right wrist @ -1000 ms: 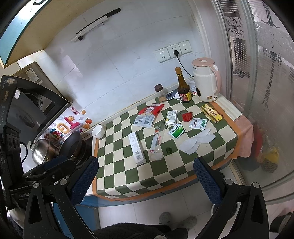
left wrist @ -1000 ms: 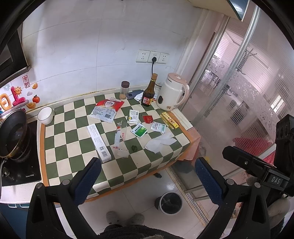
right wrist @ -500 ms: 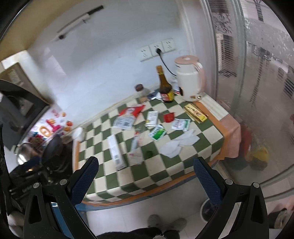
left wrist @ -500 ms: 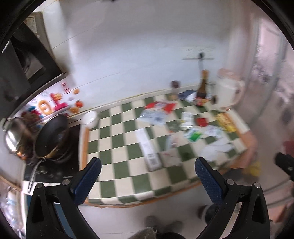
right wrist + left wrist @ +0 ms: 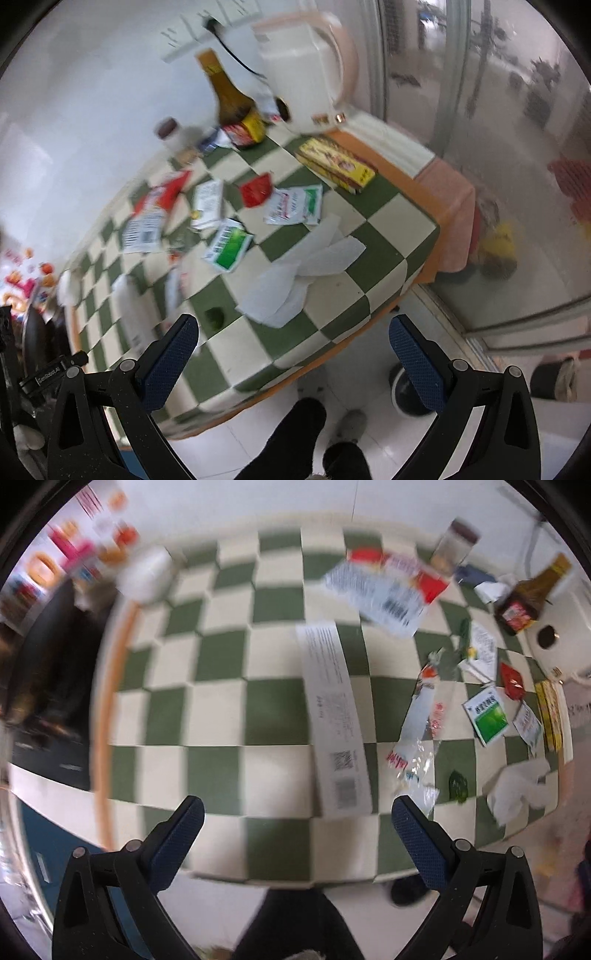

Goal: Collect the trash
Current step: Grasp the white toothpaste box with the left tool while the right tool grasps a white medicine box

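I have both tools spread wide with nothing between their fingers. My left tool (image 5: 295,823) hangs over the near edge of the checked desk (image 5: 221,716), just short of the long white box (image 5: 334,720) that lies flat with its barcode end toward me. Right of it lies a clear torn wrapper (image 5: 417,738), then a green sachet (image 5: 485,714) and crumpled tissue (image 5: 517,794) at the corner. My right tool (image 5: 293,345) faces that same tissue (image 5: 295,273), with a red packet (image 5: 255,189) and yellow box (image 5: 336,162) beyond (the frame is smeared, so smaller scraps are hard to name). A round bin (image 5: 406,400), I think, stands on the floor below.
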Demonstrator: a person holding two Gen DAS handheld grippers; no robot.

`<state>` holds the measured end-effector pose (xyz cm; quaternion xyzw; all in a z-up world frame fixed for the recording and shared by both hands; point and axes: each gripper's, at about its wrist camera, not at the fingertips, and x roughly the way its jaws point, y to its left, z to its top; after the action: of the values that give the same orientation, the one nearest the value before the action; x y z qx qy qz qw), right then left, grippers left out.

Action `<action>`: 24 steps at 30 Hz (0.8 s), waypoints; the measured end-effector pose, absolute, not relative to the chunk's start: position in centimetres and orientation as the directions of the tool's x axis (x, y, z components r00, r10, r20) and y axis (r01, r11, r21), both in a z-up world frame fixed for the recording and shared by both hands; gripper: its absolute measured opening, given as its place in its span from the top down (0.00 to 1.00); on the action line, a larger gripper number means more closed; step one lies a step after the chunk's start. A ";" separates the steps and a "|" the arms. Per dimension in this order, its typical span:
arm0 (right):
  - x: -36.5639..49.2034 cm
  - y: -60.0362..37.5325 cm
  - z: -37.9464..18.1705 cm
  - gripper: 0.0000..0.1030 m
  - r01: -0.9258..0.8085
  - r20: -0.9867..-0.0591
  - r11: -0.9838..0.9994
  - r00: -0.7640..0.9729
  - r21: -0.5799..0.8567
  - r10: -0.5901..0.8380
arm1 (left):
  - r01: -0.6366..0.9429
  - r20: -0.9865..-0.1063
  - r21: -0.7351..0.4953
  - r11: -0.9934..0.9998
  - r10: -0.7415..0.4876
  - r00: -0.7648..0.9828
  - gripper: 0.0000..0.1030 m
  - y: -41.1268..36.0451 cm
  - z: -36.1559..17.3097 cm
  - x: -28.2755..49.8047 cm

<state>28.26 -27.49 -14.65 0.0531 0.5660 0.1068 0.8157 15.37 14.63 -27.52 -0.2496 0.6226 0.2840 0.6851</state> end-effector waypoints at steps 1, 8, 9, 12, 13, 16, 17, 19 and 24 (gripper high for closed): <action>28.9 -27.5 -15.4 0.00 -0.103 -0.918 0.974 0.327 0.203 0.226 | -0.705 -0.998 -0.011 0.709 0.036 0.052 0.00 15.0 -29.0 16.4; 34.7 -24.4 -23.2 0.00 -0.027 -0.974 0.989 0.171 0.145 0.147 | -0.674 -0.999 0.002 0.738 -0.024 -0.029 0.30 15.7 -35.2 22.8; 35.5 -23.9 -24.5 0.00 -0.015 -0.979 0.990 0.148 0.141 0.142 | -0.666 -0.999 0.019 0.746 -0.014 -0.044 0.45 15.6 -35.6 23.3; 36.2 -22.7 -27.0 0.00 0.005 -0.986 0.990 0.085 0.142 0.141 | -0.634 -0.998 0.053 0.771 0.018 -0.062 0.56 15.3 -35.7 24.0; 36.4 -22.4 -27.7 0.00 0.010 -0.988 0.990 0.070 0.140 0.139 | -0.614 -0.998 0.064 0.786 0.037 -0.057 0.56 15.1 -35.4 24.2; 36.5 -21.6 -28.7 0.03 0.022 -0.990 0.990 0.041 0.136 0.135 | -0.534 -0.987 0.157 0.831 0.149 -0.059 0.57 14.6 -33.9 25.1; 36.9 -21.1 -28.7 0.03 0.026 -0.989 0.989 0.046 0.144 0.143 | -0.525 -0.981 0.188 0.830 0.184 -0.060 0.57 14.8 -33.4 25.5; 37.9 -19.8 -28.4 0.03 0.012 -0.987 0.988 0.062 0.152 0.151 | -0.528 -0.975 0.213 0.822 0.213 -0.062 0.57 15.6 -32.8 26.3; 42.0 -14.0 -27.9 0.03 -0.054 -0.974 0.977 0.078 0.208 0.212 | -0.566 -0.966 0.240 0.789 0.254 -0.056 0.57 18.0 -31.4 29.5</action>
<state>42.03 -13.98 -27.93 0.0585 0.6728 0.0908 0.7319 29.49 18.00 -31.42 -0.1179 0.6606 0.3027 0.6768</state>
